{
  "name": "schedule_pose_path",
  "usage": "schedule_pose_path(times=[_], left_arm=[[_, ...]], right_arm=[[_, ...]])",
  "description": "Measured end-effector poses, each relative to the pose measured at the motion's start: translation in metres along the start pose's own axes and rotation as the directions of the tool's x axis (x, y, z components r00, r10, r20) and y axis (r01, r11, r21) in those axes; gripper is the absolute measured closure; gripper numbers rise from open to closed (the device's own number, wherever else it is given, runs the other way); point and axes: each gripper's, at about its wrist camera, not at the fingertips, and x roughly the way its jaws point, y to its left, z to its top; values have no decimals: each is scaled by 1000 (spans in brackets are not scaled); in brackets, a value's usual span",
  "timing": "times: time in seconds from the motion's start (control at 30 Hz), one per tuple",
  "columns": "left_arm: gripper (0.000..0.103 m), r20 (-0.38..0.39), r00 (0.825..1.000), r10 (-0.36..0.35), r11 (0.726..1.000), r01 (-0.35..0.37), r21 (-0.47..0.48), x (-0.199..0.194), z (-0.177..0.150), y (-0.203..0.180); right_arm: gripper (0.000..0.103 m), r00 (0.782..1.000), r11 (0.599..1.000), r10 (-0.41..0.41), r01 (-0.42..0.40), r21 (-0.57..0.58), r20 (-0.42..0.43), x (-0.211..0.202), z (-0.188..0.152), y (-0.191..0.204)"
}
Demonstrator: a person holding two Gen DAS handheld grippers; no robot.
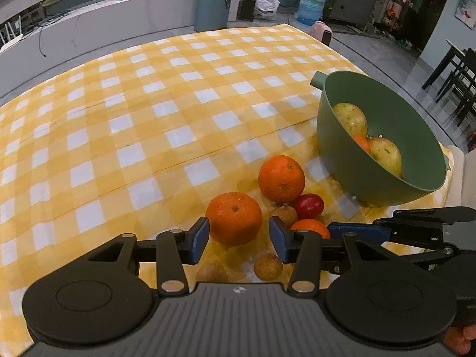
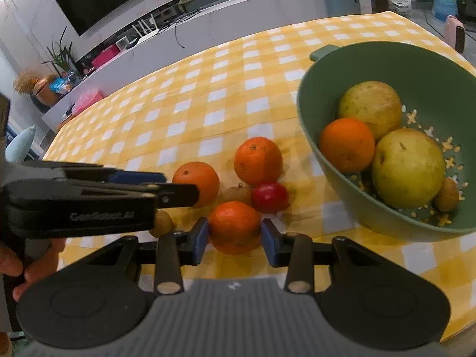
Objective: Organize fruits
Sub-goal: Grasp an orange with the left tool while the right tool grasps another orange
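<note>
A table draped in a yellow-and-white checked cloth (image 1: 166,110) carries a green colander bowl (image 2: 369,68) holding two pears and an orange. Loose fruit lies beside it on the cloth. The left gripper (image 1: 238,235) straddles the near orange (image 1: 234,218), jaws closing, pads not yet pressing. The right gripper (image 2: 235,239) brackets another orange (image 2: 235,227), pads at its sides; contact cannot be told. Behind stand a grey counter (image 1: 125,26), a bin (image 1: 212,6) and a water jug (image 1: 311,7).
</note>
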Motion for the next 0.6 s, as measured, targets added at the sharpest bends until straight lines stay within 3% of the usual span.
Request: schedule_pose_path(times=[0.37,0.6], left_arm=[[46,-19,999,31,999,-31,-7,15,6,1],[51,-20,999,31,999,-31,-19,16,5,-1]], right_arm=[[64,1000,1000,14,-14,21,-15,4,2,0],[66,1000,999,15,-14,39,-15,5,2,-3]])
